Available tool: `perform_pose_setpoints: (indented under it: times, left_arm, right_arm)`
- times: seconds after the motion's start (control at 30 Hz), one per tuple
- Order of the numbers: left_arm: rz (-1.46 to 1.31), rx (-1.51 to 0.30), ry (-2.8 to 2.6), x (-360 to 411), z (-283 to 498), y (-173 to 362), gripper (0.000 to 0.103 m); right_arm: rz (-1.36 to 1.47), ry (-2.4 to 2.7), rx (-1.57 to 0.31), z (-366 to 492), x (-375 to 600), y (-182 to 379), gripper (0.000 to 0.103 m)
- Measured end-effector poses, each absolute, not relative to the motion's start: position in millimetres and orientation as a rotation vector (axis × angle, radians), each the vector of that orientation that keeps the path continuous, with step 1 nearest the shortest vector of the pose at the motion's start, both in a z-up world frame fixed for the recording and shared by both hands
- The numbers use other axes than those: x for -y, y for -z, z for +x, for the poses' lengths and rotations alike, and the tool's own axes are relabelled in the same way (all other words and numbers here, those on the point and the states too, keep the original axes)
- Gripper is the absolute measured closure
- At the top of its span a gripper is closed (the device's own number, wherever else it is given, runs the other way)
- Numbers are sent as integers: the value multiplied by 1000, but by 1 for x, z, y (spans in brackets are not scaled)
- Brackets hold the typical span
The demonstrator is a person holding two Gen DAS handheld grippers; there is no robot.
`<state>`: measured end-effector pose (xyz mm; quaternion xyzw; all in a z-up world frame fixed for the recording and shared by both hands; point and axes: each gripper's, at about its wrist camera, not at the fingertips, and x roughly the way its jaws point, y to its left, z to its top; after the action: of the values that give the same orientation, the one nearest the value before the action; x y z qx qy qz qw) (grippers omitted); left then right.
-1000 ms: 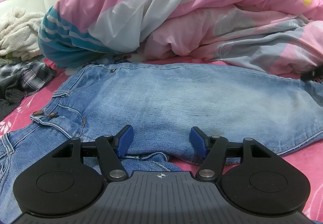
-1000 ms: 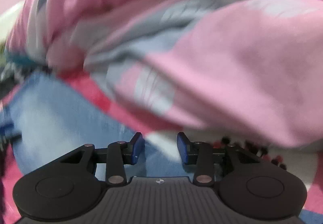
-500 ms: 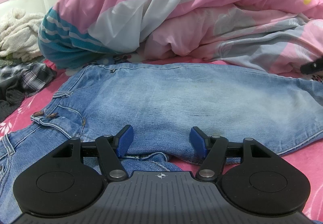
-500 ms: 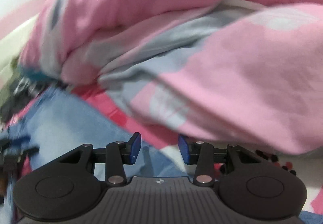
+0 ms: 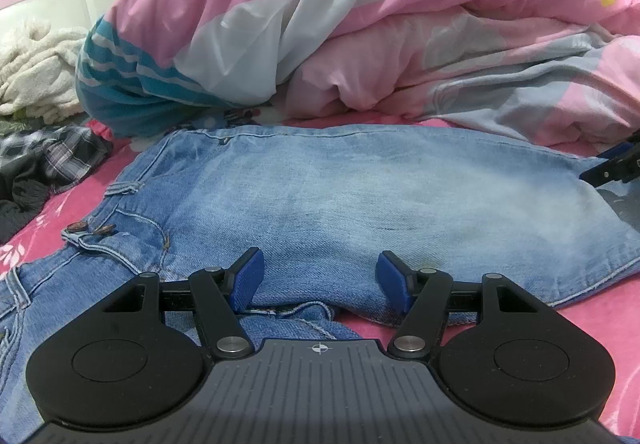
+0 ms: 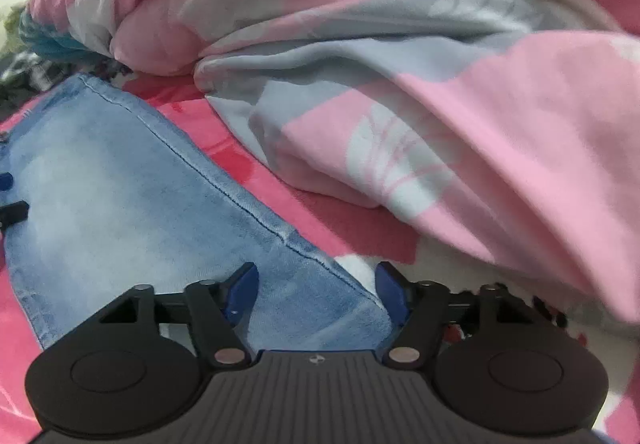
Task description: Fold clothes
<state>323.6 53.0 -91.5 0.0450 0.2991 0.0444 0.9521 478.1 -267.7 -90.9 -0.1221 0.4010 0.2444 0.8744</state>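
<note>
Jeans [image 5: 360,204] lying flat on pink bed, quilt [image 5: 380,24] at 12 o'clock; left gripper [image 5: 320,280] spread, empty; right gripper [image 6: 316,288] opening wider over hem; denim likely heavy, soft; pinching hem advisable

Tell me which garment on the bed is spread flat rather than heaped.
The blue jeans, spread flat across the pink sheet before both grippers. The cream fleece and plaid shirt lie crumpled at the far left; the pink duvet is bunched behind.

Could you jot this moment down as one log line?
task: fold clothes | jeans: flat on bed | left gripper: open | right gripper: open, just widened
</note>
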Motion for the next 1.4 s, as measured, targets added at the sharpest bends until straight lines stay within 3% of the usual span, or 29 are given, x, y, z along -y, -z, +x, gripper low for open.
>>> perform_pose_setpoints:
  times: [0.07, 0.1, 0.33, 0.47, 0.63, 0.7, 0.83, 0.97, 1.13, 1.17, 1.2, 1.23, 1.3, 1.37, 1.4]
  left_arm:
    - [93, -607, -91, -53, 323, 92, 40]
    - [92, -607, -91, -53, 323, 92, 40]
    - [100, -600, -100, -51, 322, 90, 39]
    - [95, -549, -141, -50, 318, 81, 39]
    - [79, -498, -47, -22, 313, 70, 38]
    - [136, -529, 2, -2, 315, 78, 36]
    - [233, -591, 11, 15, 324, 95, 36]
    - [182, -612, 4, 9, 329, 95, 34]
    - [199, -611, -7, 12, 328, 95, 34]
    - [201, -612, -8, 12, 328, 95, 34]
    - [202, -612, -10, 13, 328, 95, 34]
    - [202, -613, -11, 13, 328, 95, 34]
    - [202, -614, -14, 14, 328, 95, 34]
    - [199, -614, -14, 14, 328, 95, 33]
    - [195, -614, -13, 13, 328, 95, 33]
  right_arm:
    - [-324, -499, -785, 457, 260, 89, 67]
    - [-365, -487, -760, 448, 254, 90, 71]
    - [-638, -406, -587, 389, 225, 104, 72]
    - [-646, -361, -561, 390, 217, 110, 70]
    - [-536, -323, -564, 395, 225, 100, 55]
    - [-487, -327, -552, 390, 235, 92, 39]
    - [-291, -293, -545, 380, 297, 62, 34]
    - [-63, -159, -566, 381, 387, 41, 16]
    - [95, -28, -756, 396, 471, 62, 11]
    - [101, -11, -795, 399, 478, 69, 13]
    - [85, -4, -814, 398, 481, 75, 24]
    - [58, 4, -819, 397, 481, 79, 38]
    - [11, 24, -812, 390, 478, 83, 78]
    - [6, 27, -771, 379, 475, 78, 100]
    - [20, 17, -741, 371, 475, 74, 100]
